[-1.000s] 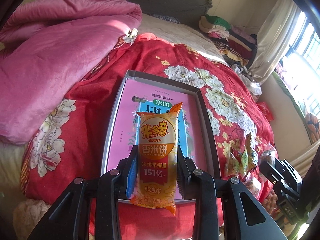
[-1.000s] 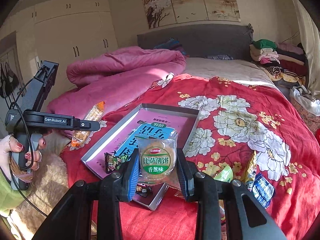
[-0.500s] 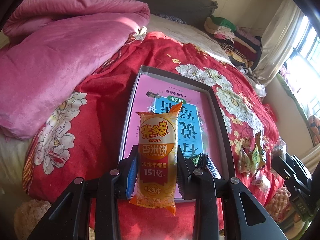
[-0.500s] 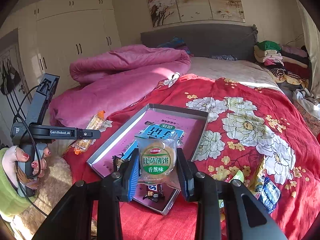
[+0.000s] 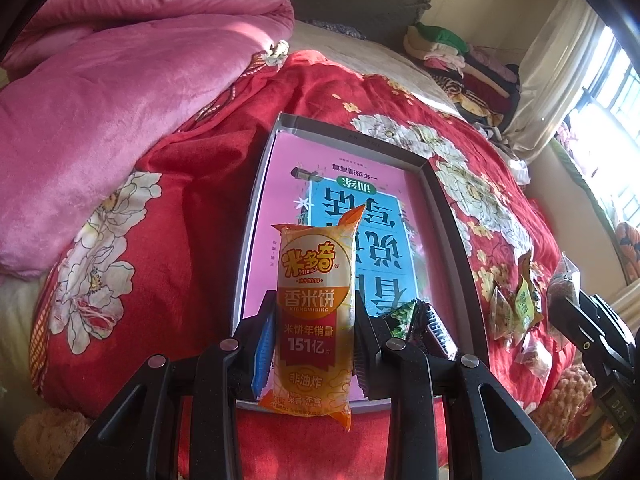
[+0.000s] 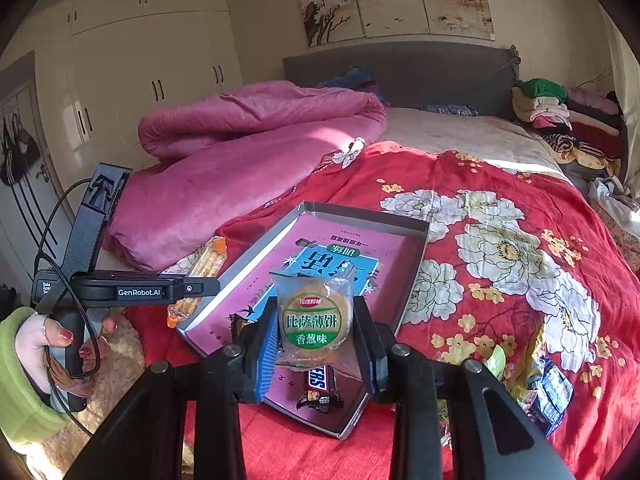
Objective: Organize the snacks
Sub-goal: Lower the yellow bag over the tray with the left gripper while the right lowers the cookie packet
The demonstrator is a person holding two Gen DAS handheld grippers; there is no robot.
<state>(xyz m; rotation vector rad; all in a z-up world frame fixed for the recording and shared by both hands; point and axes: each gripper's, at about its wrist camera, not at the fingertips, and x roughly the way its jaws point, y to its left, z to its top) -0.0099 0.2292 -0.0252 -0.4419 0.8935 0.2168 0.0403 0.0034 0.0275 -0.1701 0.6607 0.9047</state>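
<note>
Left gripper (image 5: 316,332) is clenched on an upright orange rice-cracker packet (image 5: 314,312), held above the near edge of the shallow box (image 5: 452,224). To its left the pink quilt (image 5: 120,92) lies well apart; ahead, the box's pink floor is mostly bare around the printed blue panel, bounded by grey walls. Just right of its fingers, a dark wrapped candy (image 5: 420,320) lies in the near corner. Right gripper (image 6: 316,340) is clenched on a round biscuit packet (image 6: 312,320), hovering over the same box's near end. Below it a Snickers bar (image 6: 320,384) lies on the box floor. To its right, loose snack packets (image 6: 536,372) lie on the red floral bedspread (image 6: 500,184), outside the box.
</note>
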